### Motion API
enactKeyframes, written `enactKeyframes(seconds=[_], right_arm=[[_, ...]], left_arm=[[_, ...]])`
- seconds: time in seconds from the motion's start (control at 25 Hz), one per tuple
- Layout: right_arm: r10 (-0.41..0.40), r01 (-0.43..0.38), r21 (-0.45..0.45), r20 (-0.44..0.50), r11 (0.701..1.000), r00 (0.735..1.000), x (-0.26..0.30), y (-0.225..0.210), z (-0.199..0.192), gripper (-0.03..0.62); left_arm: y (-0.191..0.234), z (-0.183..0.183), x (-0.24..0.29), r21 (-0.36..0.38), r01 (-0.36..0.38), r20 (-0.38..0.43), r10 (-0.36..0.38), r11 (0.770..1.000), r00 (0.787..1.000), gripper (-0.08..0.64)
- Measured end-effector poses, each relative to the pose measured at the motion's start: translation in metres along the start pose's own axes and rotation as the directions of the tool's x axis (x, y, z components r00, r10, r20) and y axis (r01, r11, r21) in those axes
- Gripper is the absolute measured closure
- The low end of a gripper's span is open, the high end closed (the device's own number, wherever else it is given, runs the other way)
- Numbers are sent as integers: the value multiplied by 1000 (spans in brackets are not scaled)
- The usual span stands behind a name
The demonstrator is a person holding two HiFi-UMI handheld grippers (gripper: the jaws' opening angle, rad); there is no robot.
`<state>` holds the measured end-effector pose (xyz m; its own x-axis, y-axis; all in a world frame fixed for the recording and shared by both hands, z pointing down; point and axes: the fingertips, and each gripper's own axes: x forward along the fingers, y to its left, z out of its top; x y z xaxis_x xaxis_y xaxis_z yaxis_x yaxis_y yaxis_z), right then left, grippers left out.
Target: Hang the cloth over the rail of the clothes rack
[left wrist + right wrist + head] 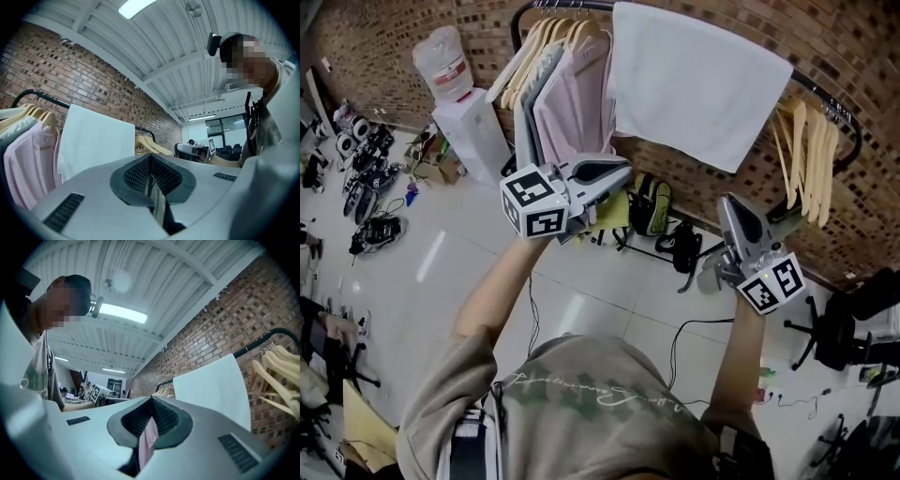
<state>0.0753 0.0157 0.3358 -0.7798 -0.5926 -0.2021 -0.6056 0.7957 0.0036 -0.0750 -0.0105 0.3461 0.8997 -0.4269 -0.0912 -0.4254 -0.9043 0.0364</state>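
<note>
Judging from the layout, you are at the closing step: the white cloth [698, 84] already hangs draped over the rail [830, 98] of the clothes rack, between the pink garment [577, 103] on one side and the empty wooden hangers [806, 155] on the other. The cloth lies flat, with its lower edge slanting. Check the left gripper [619, 176] first. Its jaws are closed together, and the left gripper view shows no fabric between them. It sits below and in front of the cloth, clear of it. Check the right gripper [729, 208] next. Its jaws are likewise closed, and it sits below the cloth's lower right corner, also clear of it. A thin pinkish sliver shows in the seam of the right jaws in the right gripper view; what it is cannot be determined, but it is not the white cloth. Both gripper views show the cloth ahead and apart from the jaws. The hang itself appears complete, so the next move calls for little. Confirm that the cloth sits evenly enough on the rail not to slide off. If it looks lopsided, open one set of jaws, take the lower hem and pull it level. Otherwise, lower both grippers away from the rack without brushing the cloth or the hangers.
</note>
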Motion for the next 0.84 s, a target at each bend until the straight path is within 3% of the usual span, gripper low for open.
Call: enactKeyframes(seconds=[0.36, 0.84], right_arm=[[8, -8, -2, -29, 1000, 1000, 7, 22, -3, 586], [16, -16, -1, -56, 1000, 998, 2, 28, -6, 586]], left_arm=[[-19, 12, -18, -38, 59, 51, -57, 998, 997, 555], [-18, 5, -21, -24, 26, 39, -25, 999, 999, 555]])
